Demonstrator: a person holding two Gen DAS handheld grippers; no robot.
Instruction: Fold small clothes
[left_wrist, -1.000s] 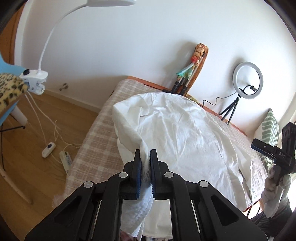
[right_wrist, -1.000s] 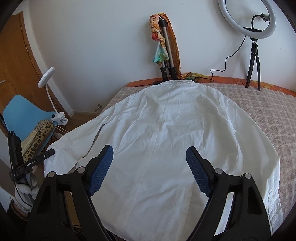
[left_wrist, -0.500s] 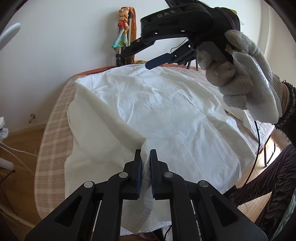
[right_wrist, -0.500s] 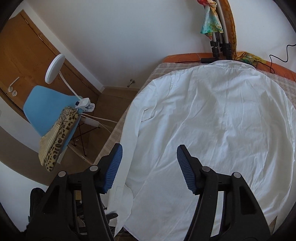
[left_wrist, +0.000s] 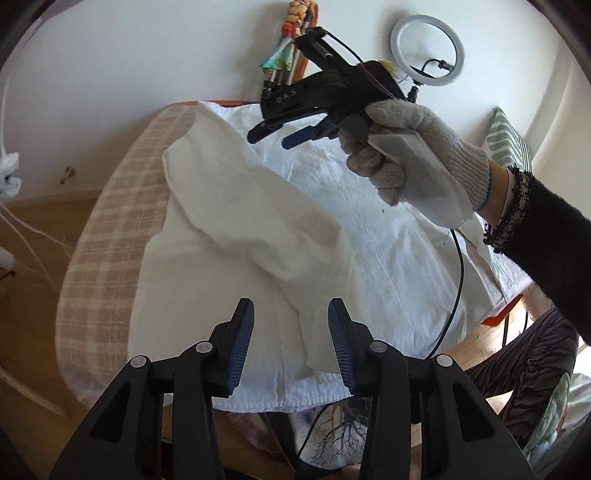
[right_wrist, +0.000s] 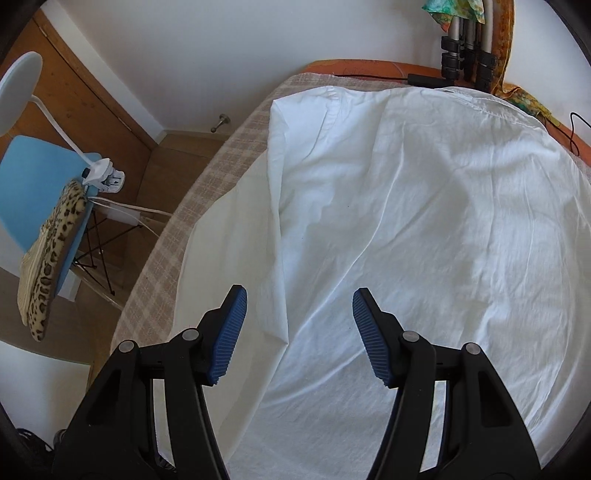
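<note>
A: White shirt (left_wrist: 369, 229) spread flat on the bed (left_wrist: 107, 206), collar end toward the wall. Why flat like that?

B: Gives clean fold lines. Left sleeve (left_wrist: 258, 221) already laid diagonally over the body, cuff end near the hem. Looks like the first fold of the left side.

A: Left claw (left_wrist: 291, 343) — gripping anything?

B: No. Jaws opening, pads apart and clear of the cloth, sleeve end lying loose just beyond them. Reads as a release after placing the sleeve.

A: And the right claw (right_wrist: 299, 328)?

B: Jaws closing, still wide apart, nothing pinched between them. Pointed steeply down over the folded left edge of the shirt (right_wrist: 406, 221), above the cloth; contact not clear. In the left view, right claw (left_wrist: 280, 134) held by a gloved hand (left_wrist: 413, 158) over the collar half.

A: Why hover there?

B: Probably to press or smooth the new crease, or pick the next edge. Right side still unfolded.

A: Risk?

B: Thin cotton, wrinkly; sleeve likely to slide if dragged.
</note>
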